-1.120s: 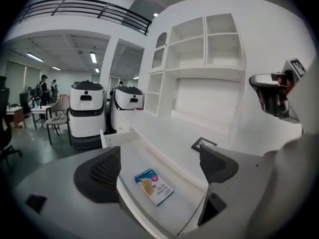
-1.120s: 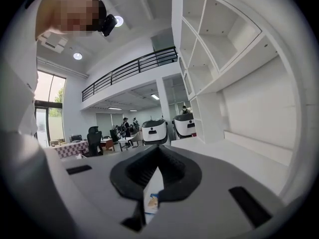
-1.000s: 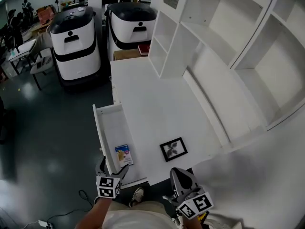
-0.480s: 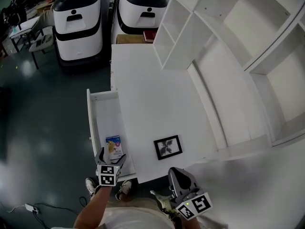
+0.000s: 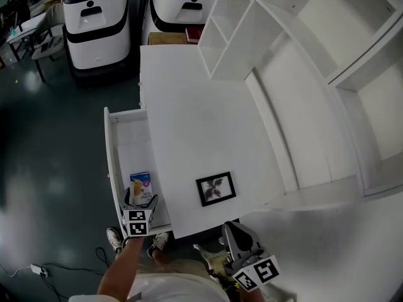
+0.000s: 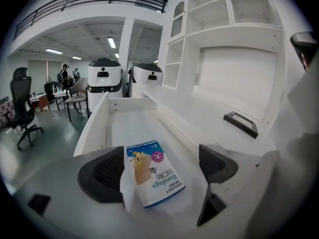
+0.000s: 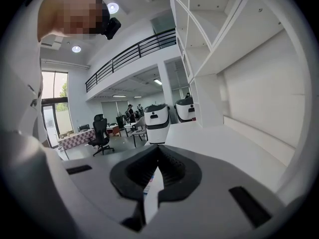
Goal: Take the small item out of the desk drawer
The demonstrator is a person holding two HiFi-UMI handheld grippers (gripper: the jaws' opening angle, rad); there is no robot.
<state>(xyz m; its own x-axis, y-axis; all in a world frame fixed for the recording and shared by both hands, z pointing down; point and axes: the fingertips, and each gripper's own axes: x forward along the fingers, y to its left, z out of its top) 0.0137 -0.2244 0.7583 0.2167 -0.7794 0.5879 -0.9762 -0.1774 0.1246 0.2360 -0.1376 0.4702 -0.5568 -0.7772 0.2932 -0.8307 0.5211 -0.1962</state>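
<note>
Head view: an open drawer [image 5: 112,162] projects from the left side of a white bench [image 5: 189,118]. The task item, a flat bandage packet [image 5: 140,183], lies printed face up on the drawer floor near its front end. The left tongs [image 5: 141,201] sit low at that front end, over the near edge of the packet.

Left gripper view: the left tongs [image 6: 160,156] stand wide apart, and the bandage packet [image 6: 155,176] lies flat between the 2 pads, not clamped. The drawer [image 6: 92,128] runs away ahead, with the bench top on its right.

A small black picture frame [image 5: 216,189] lies on the bench near its front edge, just right of the drawer.

The right tongs [image 5: 232,228] are held off the bench, in front of its front edge and near the person's body.

Right gripper view: the right tongs [image 7: 157,156] are together. A thin pale sliver shows in the seam, and what it is cannot be told.

Background: a white shelf unit [image 5: 302,74] at the bench's far side, and 2 white machines [image 5: 94,17] on the floor beyond.
</note>
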